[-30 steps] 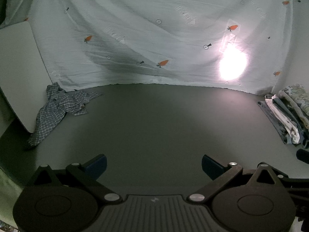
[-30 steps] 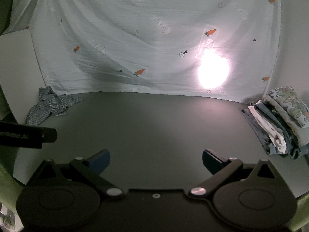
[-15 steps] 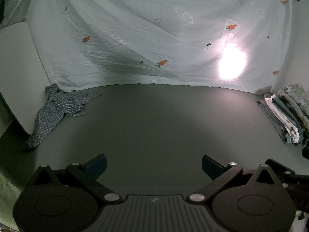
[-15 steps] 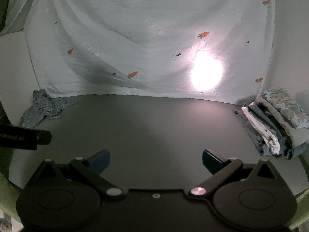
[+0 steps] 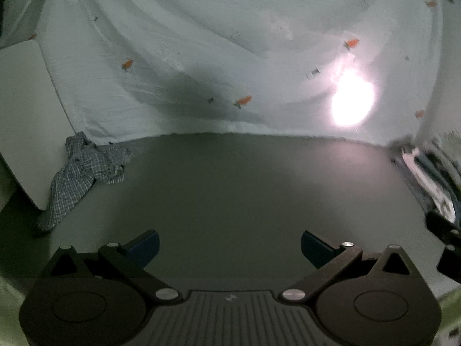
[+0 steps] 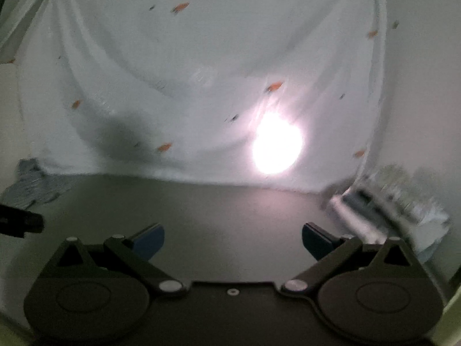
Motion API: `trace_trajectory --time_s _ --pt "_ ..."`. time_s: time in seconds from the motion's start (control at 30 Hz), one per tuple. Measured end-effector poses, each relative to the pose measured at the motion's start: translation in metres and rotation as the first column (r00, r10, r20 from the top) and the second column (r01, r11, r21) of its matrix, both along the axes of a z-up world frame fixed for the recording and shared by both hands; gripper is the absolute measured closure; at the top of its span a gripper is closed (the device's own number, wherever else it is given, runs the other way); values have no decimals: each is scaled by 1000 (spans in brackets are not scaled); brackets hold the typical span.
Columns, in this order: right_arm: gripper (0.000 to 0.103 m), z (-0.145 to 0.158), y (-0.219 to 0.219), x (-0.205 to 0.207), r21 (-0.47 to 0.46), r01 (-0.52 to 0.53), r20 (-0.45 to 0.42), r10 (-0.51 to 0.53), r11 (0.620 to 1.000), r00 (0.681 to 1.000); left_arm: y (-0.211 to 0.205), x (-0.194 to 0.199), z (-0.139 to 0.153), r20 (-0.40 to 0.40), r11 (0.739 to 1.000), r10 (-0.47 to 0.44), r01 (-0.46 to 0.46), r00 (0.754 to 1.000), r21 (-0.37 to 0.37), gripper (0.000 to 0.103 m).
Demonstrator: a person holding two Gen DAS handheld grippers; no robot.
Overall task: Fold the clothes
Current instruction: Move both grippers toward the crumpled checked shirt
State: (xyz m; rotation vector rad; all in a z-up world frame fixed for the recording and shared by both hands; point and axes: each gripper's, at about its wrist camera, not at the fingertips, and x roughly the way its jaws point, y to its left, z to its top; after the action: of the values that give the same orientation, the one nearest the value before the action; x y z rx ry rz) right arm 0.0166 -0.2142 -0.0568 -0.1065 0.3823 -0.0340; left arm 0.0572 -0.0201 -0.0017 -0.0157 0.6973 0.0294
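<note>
Backdrop sheet (image 5: 219,43): pale, carrot-printed, hanging behind the table; bright glare spot (image 5: 351,106) low on the right.
Table (image 5: 245,190): dark grey, bare across the middle, nothing between claws and clothes.
White board (image 5: 26,109): leaning at far left, touching the checked garment.
Folded stack (image 6: 394,199): far right edge of table, blurred.
Checked garment (image 5: 83,170): crumpled at far left corner, unfolded, well apart from both claws.
Left gripper (image 5: 229,243): spread wide, empty, above the near edge.
Right gripper (image 6: 233,240): spread wide, empty, near the stack.
</note>
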Motion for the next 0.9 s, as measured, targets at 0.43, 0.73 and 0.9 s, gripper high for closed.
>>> trace_trajectory --time_s 0.43,0.73,0.9 --pt "4 -49 -20 137 227 -38 -132 69 973 989 61 86 -38 -157 933 291 -316 944 -170 0" --pt "16 -86 61 204 263 -134 -267 205 956 941 177 109 -77 -291 797 480 -550 828 -249 0" --pt "18 -100 140 246 276 -166 -313 252 947 916 247 141 -97 -312 770 519 -594 795 -232 0"
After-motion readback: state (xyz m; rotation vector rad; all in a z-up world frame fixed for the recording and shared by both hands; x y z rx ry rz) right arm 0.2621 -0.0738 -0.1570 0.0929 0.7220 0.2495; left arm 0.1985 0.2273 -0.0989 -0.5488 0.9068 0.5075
